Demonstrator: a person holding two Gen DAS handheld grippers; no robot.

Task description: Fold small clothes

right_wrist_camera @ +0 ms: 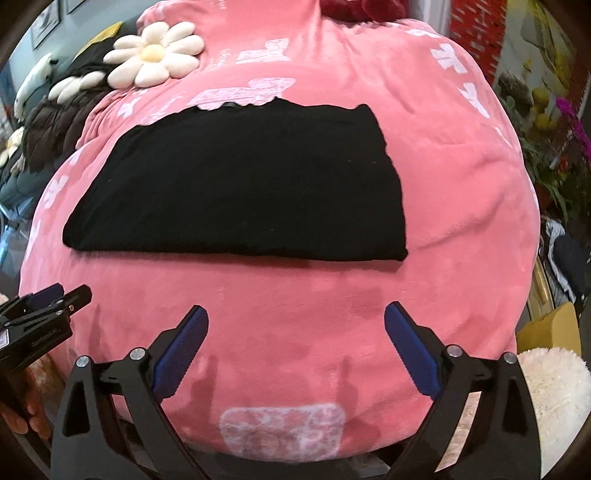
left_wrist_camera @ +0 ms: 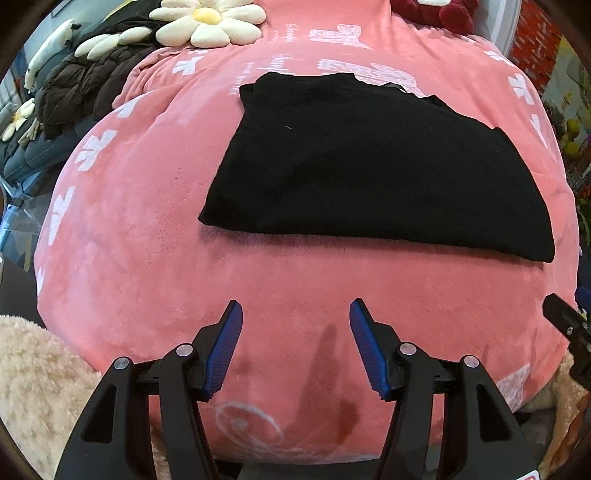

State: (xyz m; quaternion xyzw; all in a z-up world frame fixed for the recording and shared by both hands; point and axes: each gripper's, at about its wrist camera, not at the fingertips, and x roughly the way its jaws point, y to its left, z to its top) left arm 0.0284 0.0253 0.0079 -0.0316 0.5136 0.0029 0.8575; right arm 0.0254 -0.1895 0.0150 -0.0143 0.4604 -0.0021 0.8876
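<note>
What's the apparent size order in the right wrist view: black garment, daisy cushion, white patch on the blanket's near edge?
1. black garment
2. white patch
3. daisy cushion
The last two look close, and the patch lies nearer the camera, so unsure.

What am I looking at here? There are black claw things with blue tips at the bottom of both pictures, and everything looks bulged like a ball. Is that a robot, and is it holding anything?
No robot: a person holds a two-finger gripper in each hand, and each carries a fisheye camera looking along its fingers, which bulges the scene. One picture is from the left gripper, the other from the right gripper. The blue tips are grip pads. Both grippers stand open and hold nothing. Ahead lies a black garment, folded into a flat shape, on a pink blanket with white prints. Farther back sit a daisy-shaped cushion and a dark jacket. Each camera also catches the other gripper at its edge.
</note>
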